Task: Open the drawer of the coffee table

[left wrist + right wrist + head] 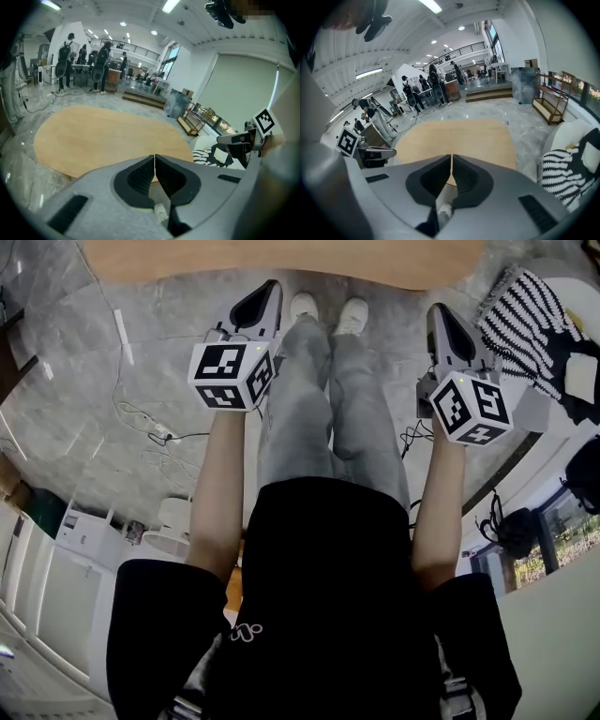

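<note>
Left gripper (pixel 154 158): the jaws are closed completely, the ribbed pads are pressed one against the other, and nothing is held between them.
Right gripper (pixel 451 157): the jaws are closed in the same way, pad against pad, and nothing is gripped.
Position of the grippers: both are held out in front of the person, one at each side of the legs, and are pointed forward and down, near the front edge of the table.
Coffee table (pixel 281 259): a rounded top of light wood is seen in front of the person, just beyond the white shoes (pixel 328 313). In both gripper views it is shown directly behind the closed jaw tips.
Drawer: it cannot be made out in any view, as only the top of the table is shown.
Striped cushion (pixel 525 310): a black-and-white one is laid on a white seat (pixel 577 292) at the right of the table, near the right gripper.
Floor (pixel 84 371): grey marble-like tiles are seen, with thin cables (pixel 141 418) lying at the left.
Background: several people (pixel 98 65) are seen standing well behind the table.
</note>
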### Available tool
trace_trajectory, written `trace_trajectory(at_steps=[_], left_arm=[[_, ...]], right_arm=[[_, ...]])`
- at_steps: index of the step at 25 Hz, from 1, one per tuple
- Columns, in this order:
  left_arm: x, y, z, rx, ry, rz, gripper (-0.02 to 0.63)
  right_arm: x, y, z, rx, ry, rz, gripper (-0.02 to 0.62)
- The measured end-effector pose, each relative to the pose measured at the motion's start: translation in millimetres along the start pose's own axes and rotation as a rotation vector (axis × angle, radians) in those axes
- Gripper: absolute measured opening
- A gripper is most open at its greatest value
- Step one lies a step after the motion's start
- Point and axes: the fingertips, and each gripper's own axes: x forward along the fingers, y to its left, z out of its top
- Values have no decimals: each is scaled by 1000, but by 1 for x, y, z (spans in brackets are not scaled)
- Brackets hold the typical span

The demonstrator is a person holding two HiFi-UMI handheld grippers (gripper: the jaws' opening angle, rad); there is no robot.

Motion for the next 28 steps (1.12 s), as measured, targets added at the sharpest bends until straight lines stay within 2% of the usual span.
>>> trace_trajectory(at_steps=[12, 17, 22, 24, 25, 28], left_arm=[[43, 25, -84, 13, 167, -22, 12], [64, 36, -122, -5, 233, 2, 12], [83, 51, -143, 8, 258, 40, 14], [90, 59, -149, 19, 261, 54, 14], [93, 63, -152, 24, 266, 59, 20], [103, 72, -163, 40, 293, 69, 86]], right_arm=[[40, -18, -75, -22, 59, 20, 15], [51, -30, -117, -30, 120, 35, 15], [62, -45, -151, -83, 177, 48, 18], [68, -51, -162, -97, 203, 51, 47], [72, -54, -168, -103, 217, 54, 99], [82, -65, -181, -159, 265, 54, 110]])
